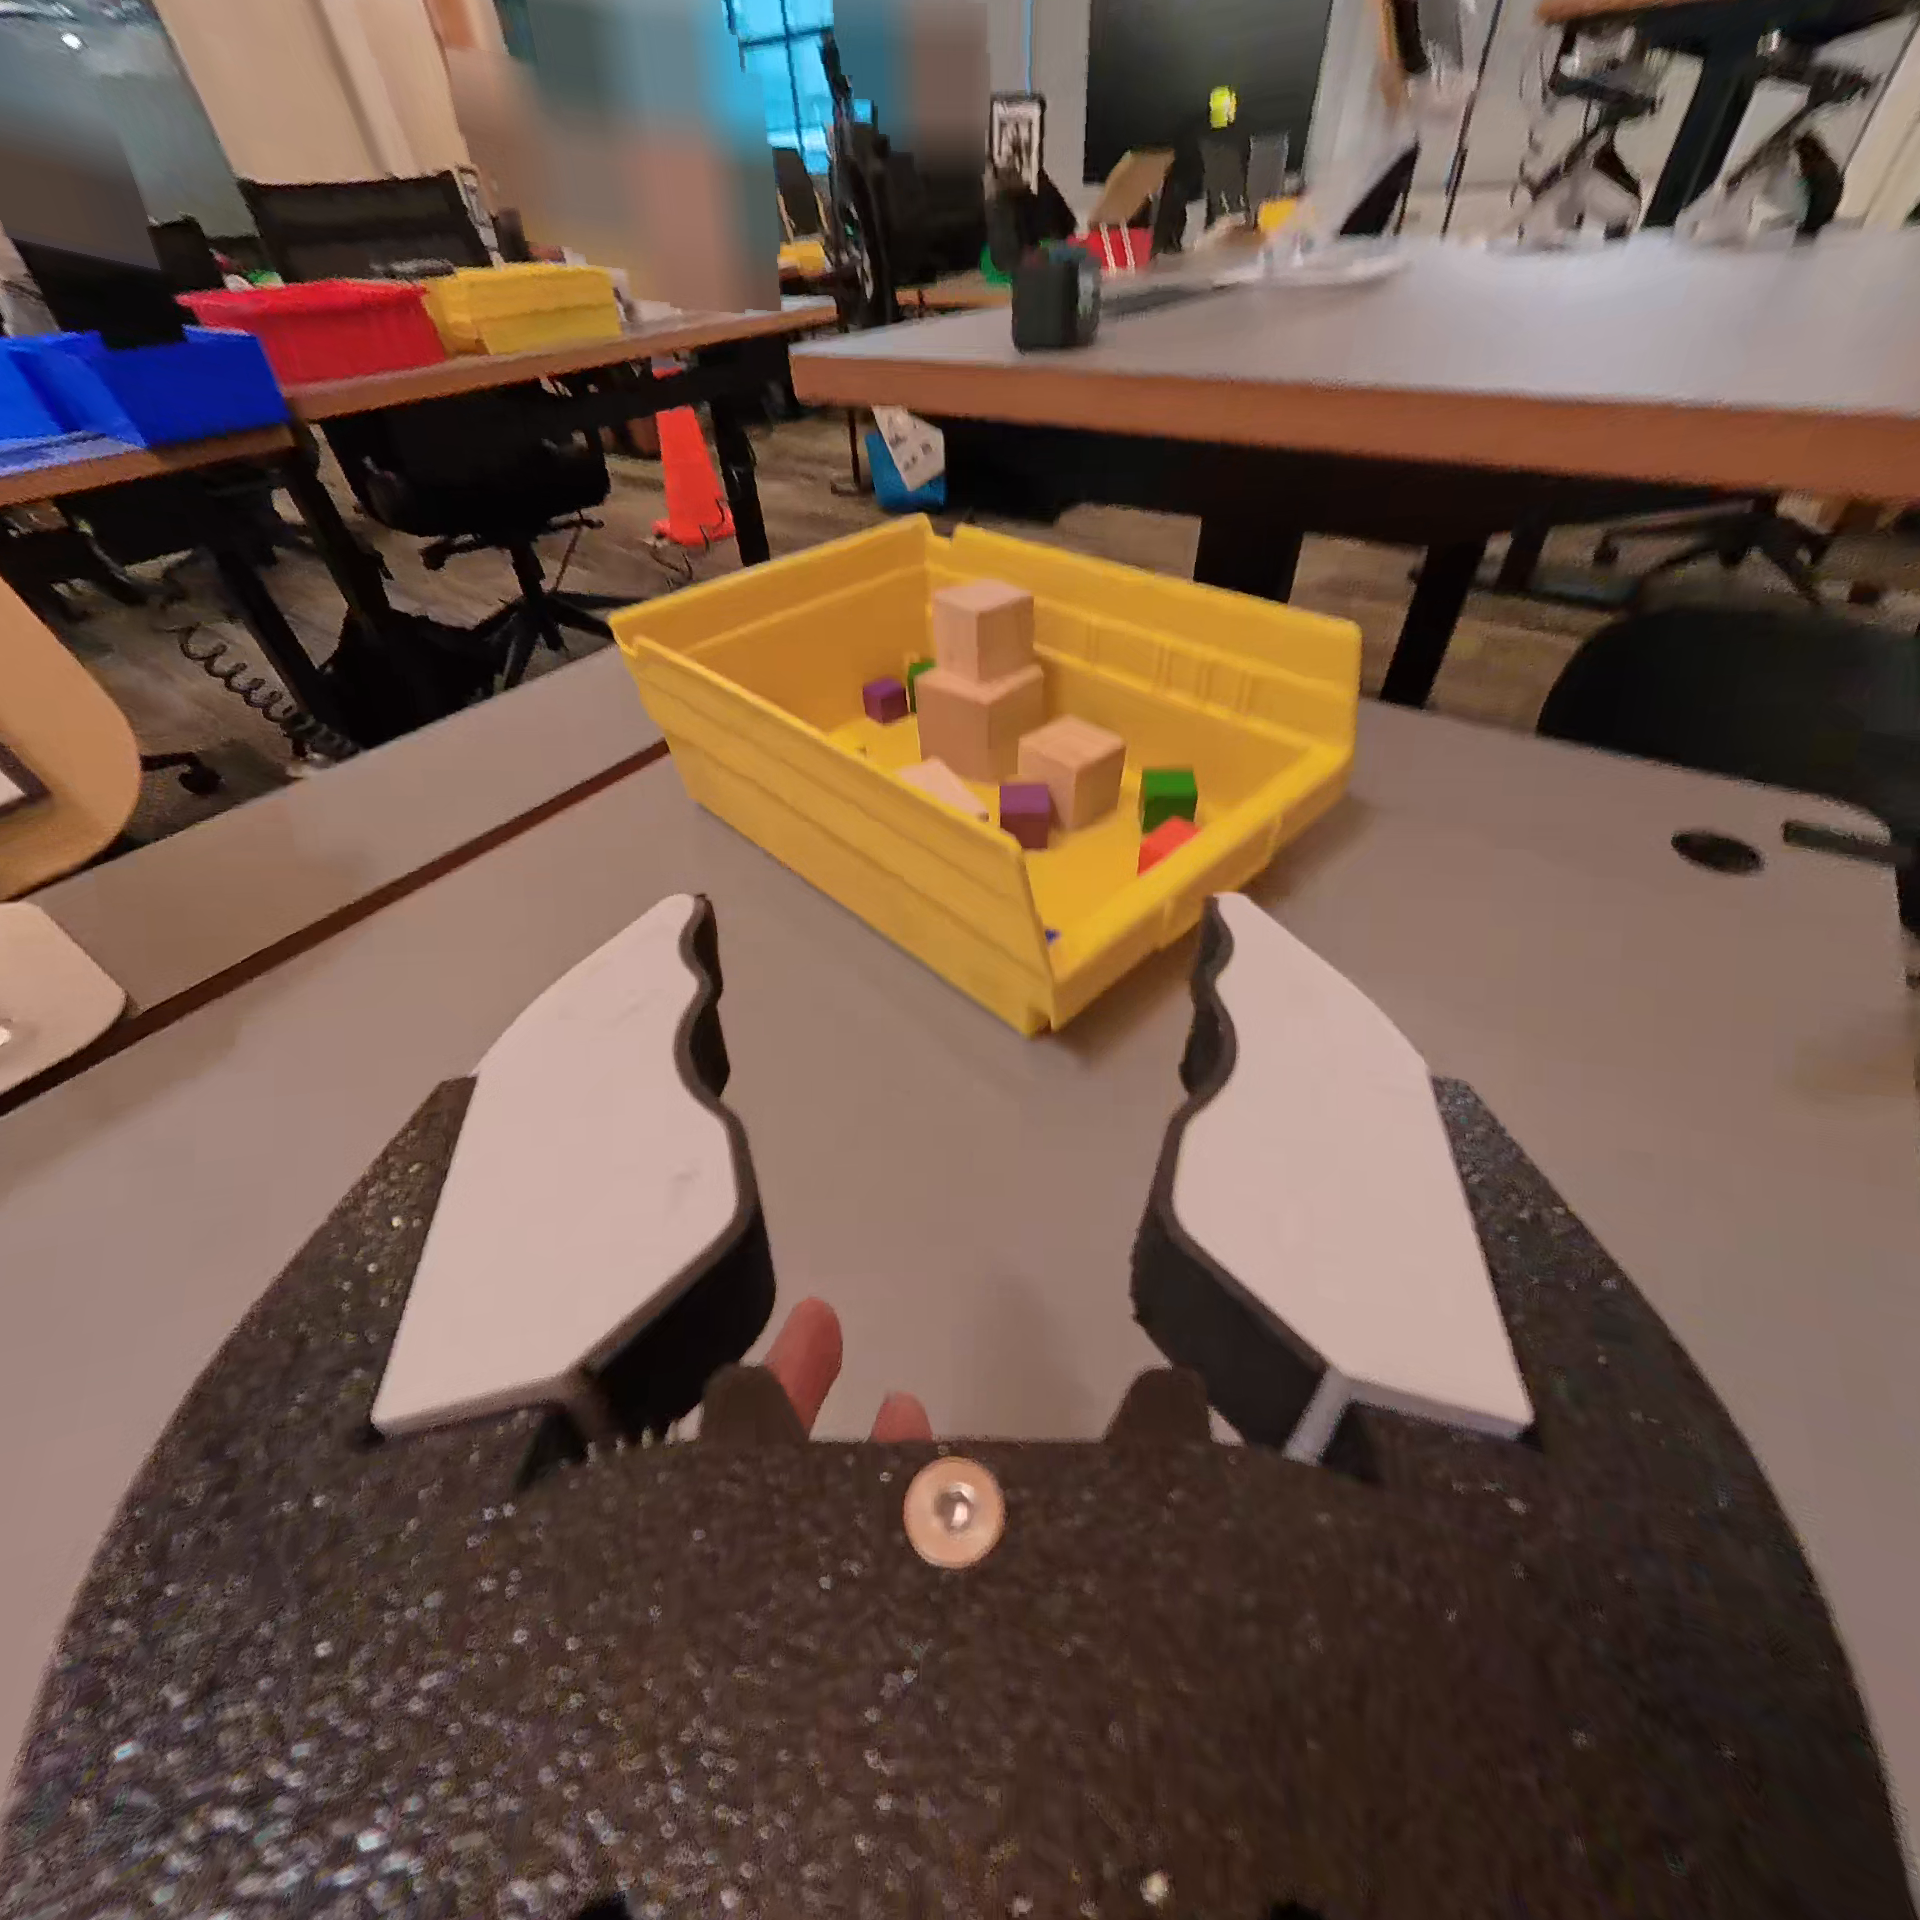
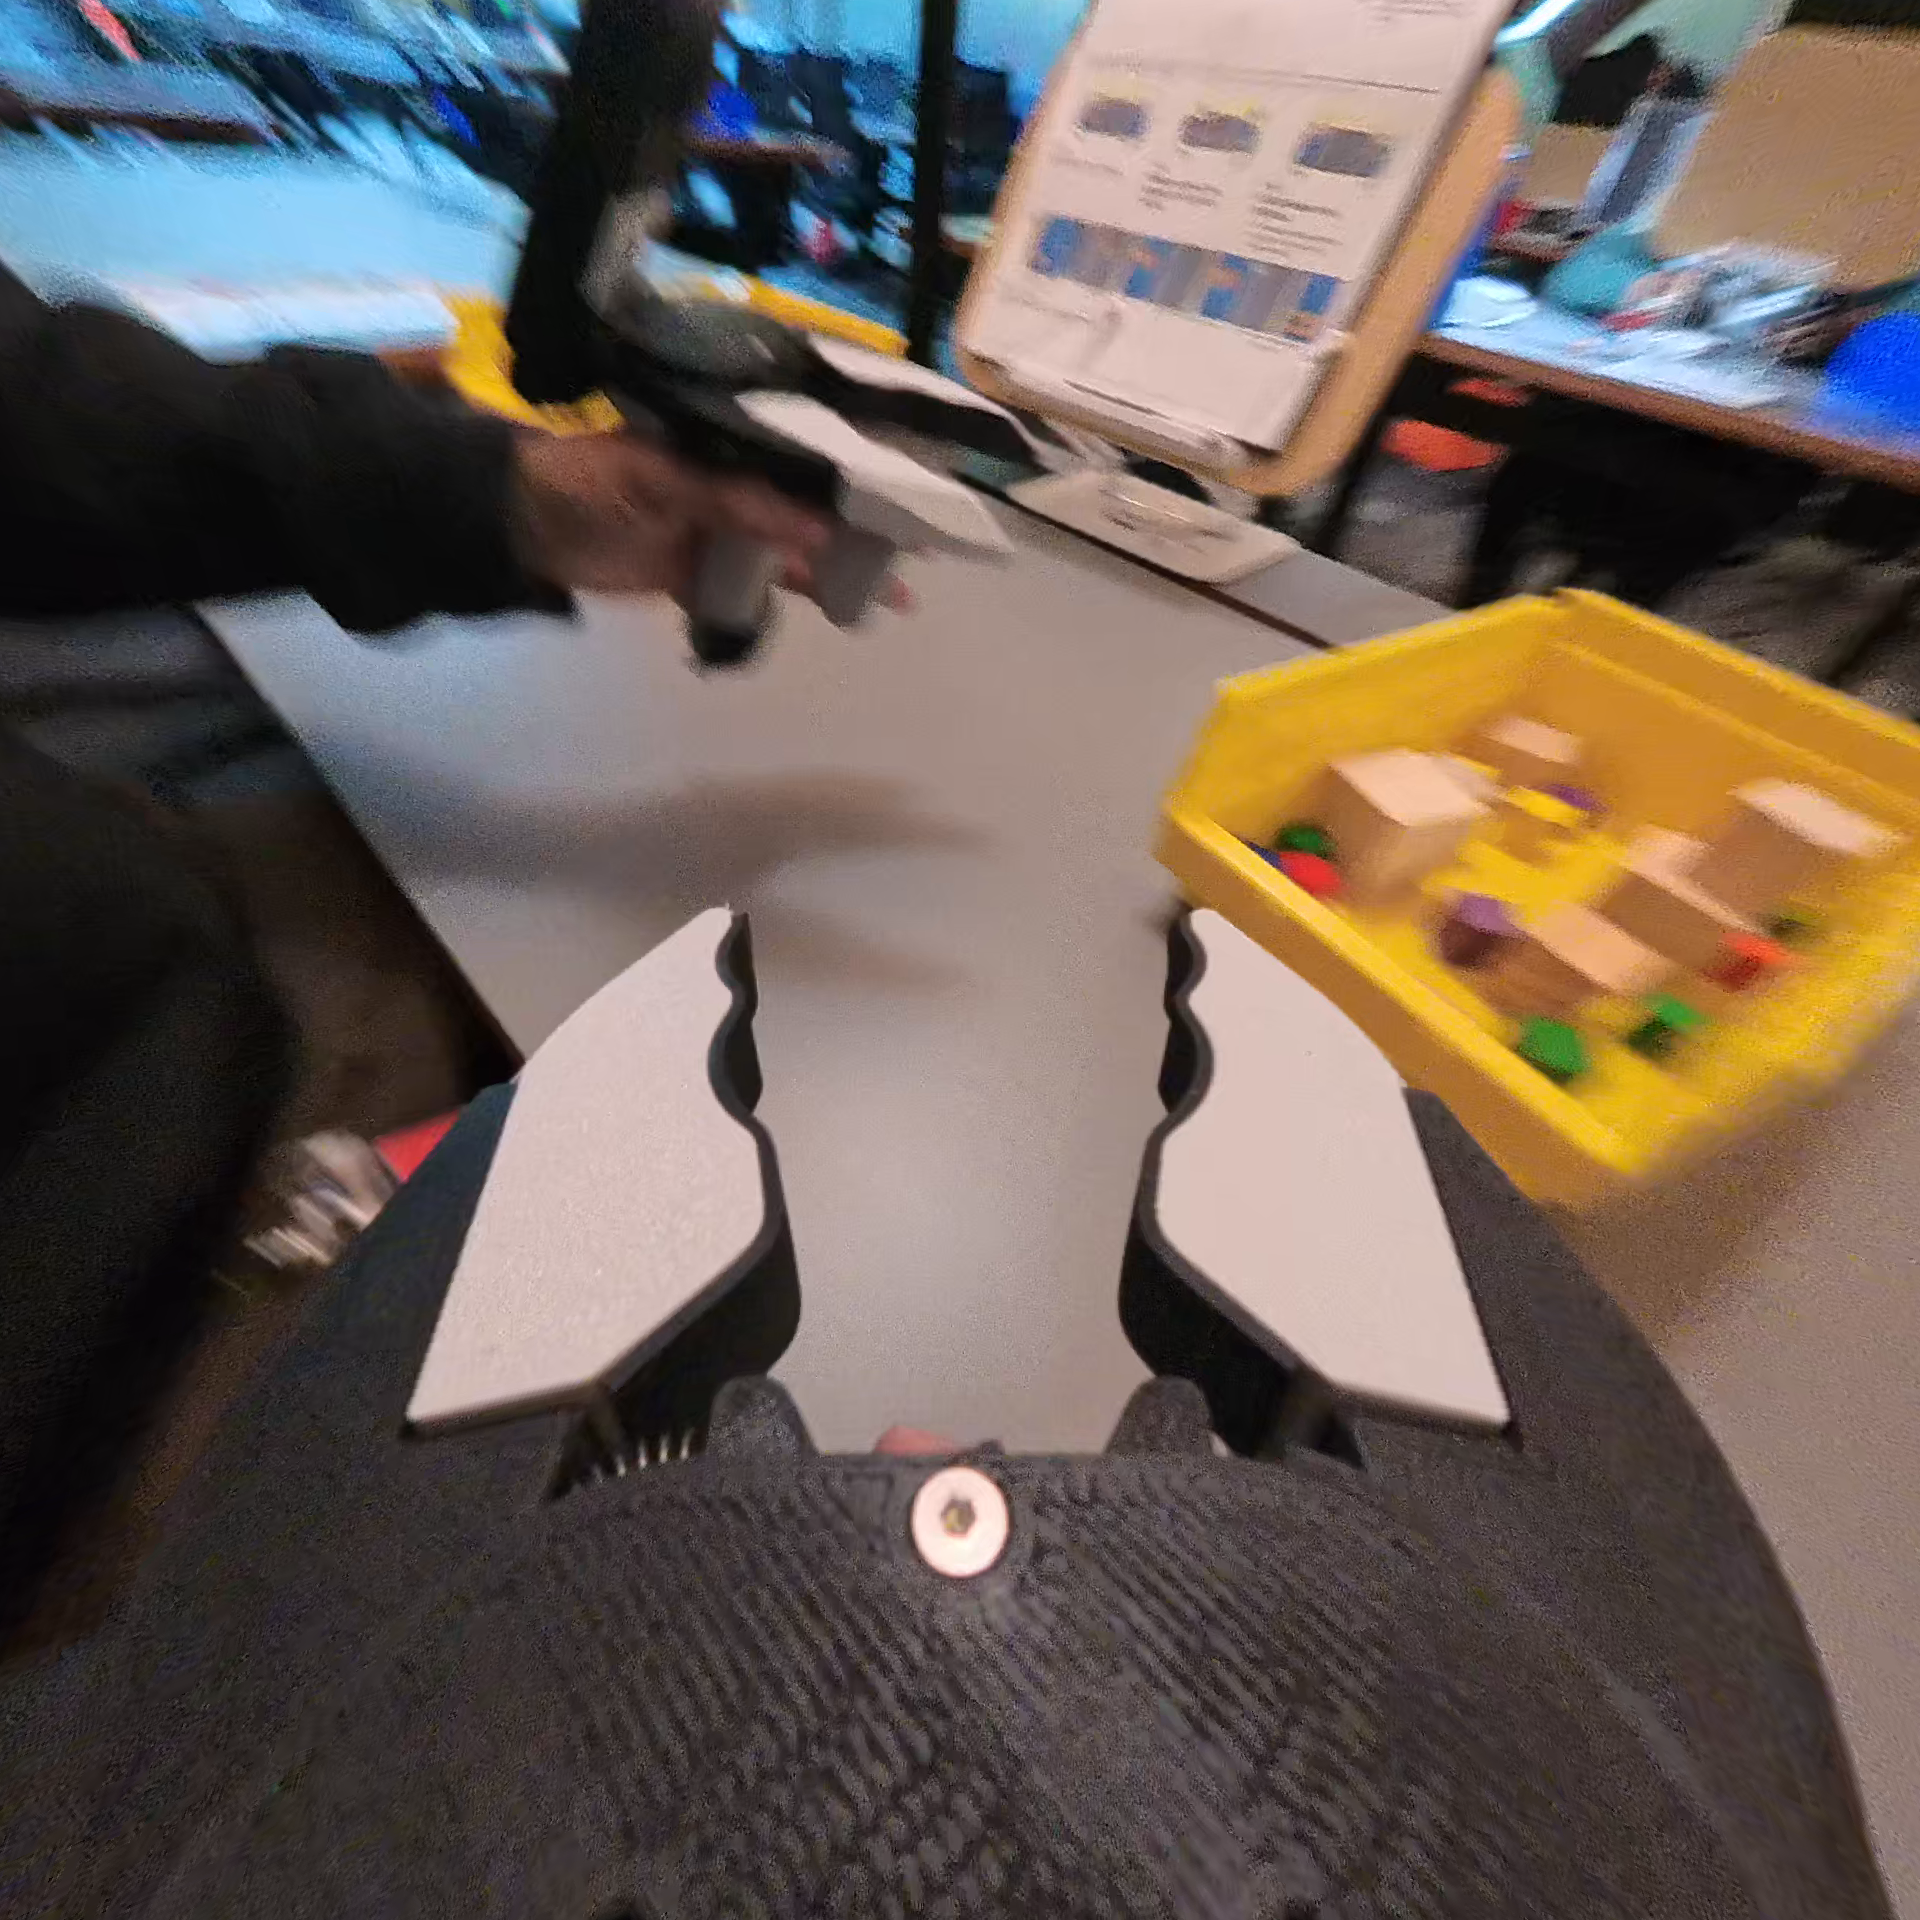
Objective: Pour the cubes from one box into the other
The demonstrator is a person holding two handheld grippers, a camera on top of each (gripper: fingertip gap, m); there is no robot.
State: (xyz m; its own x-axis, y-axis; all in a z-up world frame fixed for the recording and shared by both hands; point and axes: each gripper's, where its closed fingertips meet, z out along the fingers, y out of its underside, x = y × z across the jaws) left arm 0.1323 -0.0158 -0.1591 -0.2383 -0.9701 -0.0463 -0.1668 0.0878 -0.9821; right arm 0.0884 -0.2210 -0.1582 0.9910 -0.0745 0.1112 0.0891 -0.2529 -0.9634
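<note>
**Camera placement: two wrist views, one shared bin**

Left wrist view: mounted behind and above the left gripper (image 1: pixel 961 914), looking forward and downward along its two fingers (image 1: pixel 582 1153) over the grey worktop (image 1: pixel 416 1039). The yellow bin (image 1: pixel 852 831) of cubes lies straight ahead, near, its corner just beyond the fingertips. Office desks fill the far field.

Right wrist view: same mounting on the right gripper (image 2: pixel 961 925), facing across the worktop (image 2: pixel 727 727); picture heavily blurred. The bin (image 2: pixel 1351 966) sits near, at right of frame.

Overlap: both views take in the bin and the worktop around it. The right view also catches the left gripper (image 2: pixel 914 457), hand-held, farther off at upper left.
</note>
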